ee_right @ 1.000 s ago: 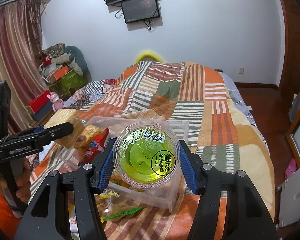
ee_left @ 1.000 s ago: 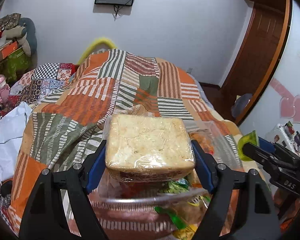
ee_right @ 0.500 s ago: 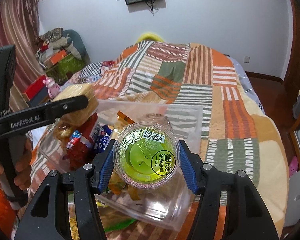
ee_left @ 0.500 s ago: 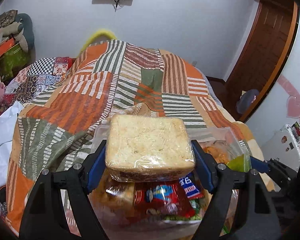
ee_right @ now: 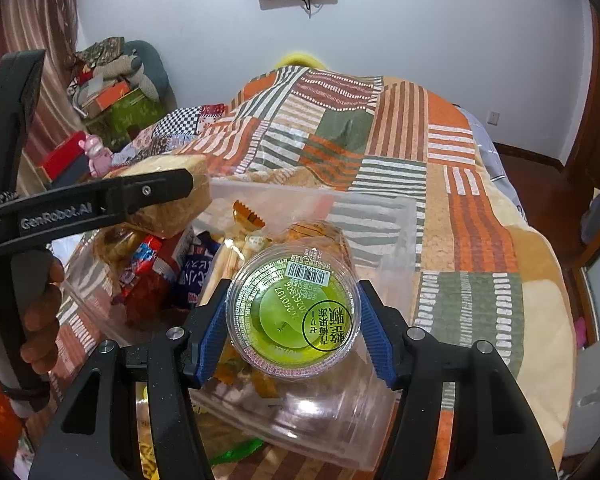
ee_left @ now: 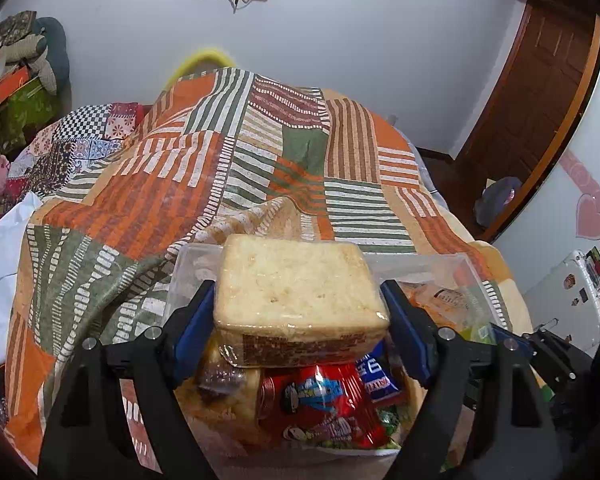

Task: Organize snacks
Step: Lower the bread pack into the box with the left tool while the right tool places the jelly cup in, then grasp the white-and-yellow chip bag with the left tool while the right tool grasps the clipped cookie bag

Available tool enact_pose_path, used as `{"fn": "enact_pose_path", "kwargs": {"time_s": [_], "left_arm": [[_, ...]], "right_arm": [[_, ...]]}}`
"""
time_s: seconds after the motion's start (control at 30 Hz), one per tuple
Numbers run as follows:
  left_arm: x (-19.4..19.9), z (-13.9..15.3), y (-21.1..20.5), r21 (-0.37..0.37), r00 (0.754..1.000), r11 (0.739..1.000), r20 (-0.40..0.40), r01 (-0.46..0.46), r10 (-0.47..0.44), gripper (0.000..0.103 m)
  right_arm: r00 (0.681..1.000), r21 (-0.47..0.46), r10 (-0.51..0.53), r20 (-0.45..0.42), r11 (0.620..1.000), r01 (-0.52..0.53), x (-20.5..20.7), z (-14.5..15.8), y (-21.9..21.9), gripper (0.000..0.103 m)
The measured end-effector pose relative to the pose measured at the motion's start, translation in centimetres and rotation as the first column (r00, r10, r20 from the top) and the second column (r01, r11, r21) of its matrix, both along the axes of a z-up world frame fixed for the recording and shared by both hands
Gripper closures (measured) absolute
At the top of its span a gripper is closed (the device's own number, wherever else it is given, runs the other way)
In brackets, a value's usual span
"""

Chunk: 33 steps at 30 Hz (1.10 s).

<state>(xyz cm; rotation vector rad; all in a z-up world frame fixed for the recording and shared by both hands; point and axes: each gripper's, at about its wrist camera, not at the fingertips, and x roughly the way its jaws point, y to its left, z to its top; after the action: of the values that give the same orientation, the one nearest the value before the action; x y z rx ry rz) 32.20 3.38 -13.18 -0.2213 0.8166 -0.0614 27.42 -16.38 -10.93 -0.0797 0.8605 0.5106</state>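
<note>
My left gripper (ee_left: pixel 300 316) is shut on a plastic-wrapped sandwich (ee_left: pixel 296 296) and holds it over the clear plastic bin (ee_left: pixel 472 272) on the bed. The bin holds several snacks, among them a red packet (ee_left: pixel 320 408) and a blue packet (ee_left: pixel 376 376). My right gripper (ee_right: pixel 292 324) is shut on a green jelly cup (ee_right: pixel 294 316) and holds it over the near right part of the bin (ee_right: pixel 400 220). The left gripper with the sandwich (ee_right: pixel 172 208) shows at the left of the right wrist view.
The bin stands on a patchwork orange, green and white quilt (ee_left: pixel 228 168). Snack wrappers (ee_right: pixel 236 448) lie in front of the bin. Boxes and soft toys (ee_right: pixel 116 92) pile up at the far left. A wooden door (ee_left: pixel 540 92) is at the right.
Both grippers have moved forward and down over the bin with their snacks. The bin's contents now show below both.
</note>
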Motion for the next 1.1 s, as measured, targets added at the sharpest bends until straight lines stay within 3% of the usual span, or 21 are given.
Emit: {"fn": "enact_pose_path", "kwargs": {"time_s": [0.23,0.57,0.77,1.1], "left_arm": [[-2.1,2.2,-0.7,0.048,0.998,0.998,0.051,0.028,-0.03,0.019],[-6.6,3.3,-0.7,0.069,0.997,0.997,0.063,0.046,-0.051,0.018],[-9.9,2.2,-0.7,0.064,0.998,0.996,0.022,0.065,-0.066,0.018],[-14.7,-2.1,-3.2,0.032,0.984,0.989,-0.114,0.145,-0.141,0.018]], "right_arm": [[1.0,0.021,-0.013,0.015,1.0,0.012,-0.9,0.8,-0.7,0.038],[0.998,0.039,-0.017,0.059,0.999,0.014,-3.3,2.7,-2.2,0.037],[0.998,0.038,0.004,0.057,0.999,-0.006,-5.4,2.7,-2.9,0.035],[1.0,0.036,0.015,0.017,0.999,-0.016,-8.7,1.4,-4.1,0.033]]}}
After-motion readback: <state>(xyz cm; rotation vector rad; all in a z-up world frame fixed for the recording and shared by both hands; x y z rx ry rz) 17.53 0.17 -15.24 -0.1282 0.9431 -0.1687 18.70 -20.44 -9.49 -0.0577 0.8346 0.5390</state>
